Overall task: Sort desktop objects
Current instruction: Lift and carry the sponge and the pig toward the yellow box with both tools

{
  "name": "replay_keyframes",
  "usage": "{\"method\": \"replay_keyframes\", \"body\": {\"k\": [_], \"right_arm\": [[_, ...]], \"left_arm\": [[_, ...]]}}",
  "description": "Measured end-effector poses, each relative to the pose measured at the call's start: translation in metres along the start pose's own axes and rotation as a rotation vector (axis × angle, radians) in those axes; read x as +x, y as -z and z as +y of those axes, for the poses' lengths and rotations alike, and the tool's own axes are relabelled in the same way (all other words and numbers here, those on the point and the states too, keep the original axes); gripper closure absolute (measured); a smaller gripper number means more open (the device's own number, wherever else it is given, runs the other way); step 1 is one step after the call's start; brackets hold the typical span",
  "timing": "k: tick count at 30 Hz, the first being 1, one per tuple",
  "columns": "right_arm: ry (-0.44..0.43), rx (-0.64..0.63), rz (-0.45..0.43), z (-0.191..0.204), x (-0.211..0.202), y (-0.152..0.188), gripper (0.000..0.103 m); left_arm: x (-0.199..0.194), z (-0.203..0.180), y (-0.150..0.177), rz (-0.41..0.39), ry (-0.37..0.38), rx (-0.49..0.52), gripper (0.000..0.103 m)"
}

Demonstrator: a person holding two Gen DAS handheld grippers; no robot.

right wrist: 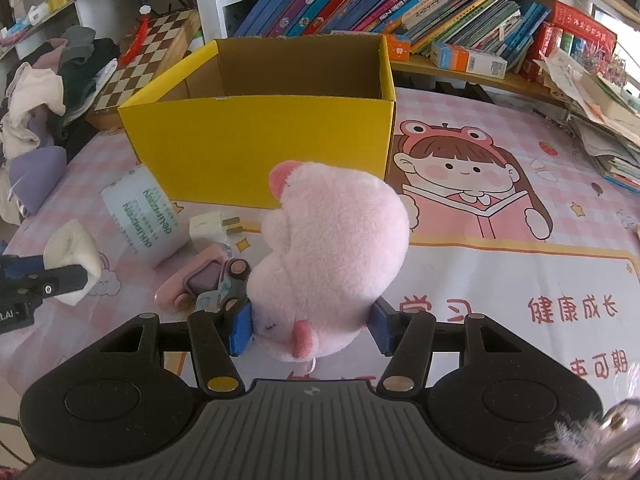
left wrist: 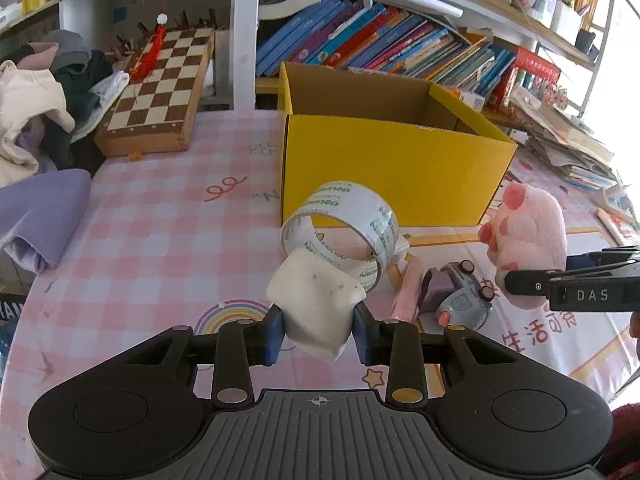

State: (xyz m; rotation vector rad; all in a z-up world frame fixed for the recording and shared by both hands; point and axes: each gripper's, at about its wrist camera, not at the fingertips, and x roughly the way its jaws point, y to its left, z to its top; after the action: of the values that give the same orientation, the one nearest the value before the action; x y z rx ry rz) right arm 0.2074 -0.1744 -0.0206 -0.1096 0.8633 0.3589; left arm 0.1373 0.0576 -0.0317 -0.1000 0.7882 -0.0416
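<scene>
A soft white block (left wrist: 316,308), squeezed at its sides between the blue pads of the left gripper (left wrist: 318,332), hangs clear of the pink checked table cover (left wrist: 160,248) as desktop clutter is sorted, while the right gripper (right wrist: 312,330) is clamped around a pink plush paw (right wrist: 332,256) lifted just in front of the open yellow cardboard box (right wrist: 260,148). Both loads are carried above the surface and face the box, apparently bound for its empty interior. Left on the table near the box's front wall are a roll of clear packing tape (left wrist: 344,224), a white plug adapter (right wrist: 214,226), a small grey toy car (left wrist: 464,296) and a pink case (right wrist: 188,280), bunched close together and likely next. A chessboard (left wrist: 160,88) and leaning books (left wrist: 380,40) stand behind
</scene>
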Motion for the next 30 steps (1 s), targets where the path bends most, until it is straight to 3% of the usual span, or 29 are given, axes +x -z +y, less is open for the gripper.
{"method": "replay_keyframes", "body": {"k": [21,30], "right_arm": [[0.014,-0.046,-0.023,0.028,-0.033,0.02,0.048],[0.012,-0.084,-0.084,0.034,-0.042,0.013,0.048]], "left_arm": [[-0.029,0.007,0.006,-0.069,0.038,0.03,0.071],[-0.046,0.001,0.001,-0.136,0.034,0.062,0.071]]}}
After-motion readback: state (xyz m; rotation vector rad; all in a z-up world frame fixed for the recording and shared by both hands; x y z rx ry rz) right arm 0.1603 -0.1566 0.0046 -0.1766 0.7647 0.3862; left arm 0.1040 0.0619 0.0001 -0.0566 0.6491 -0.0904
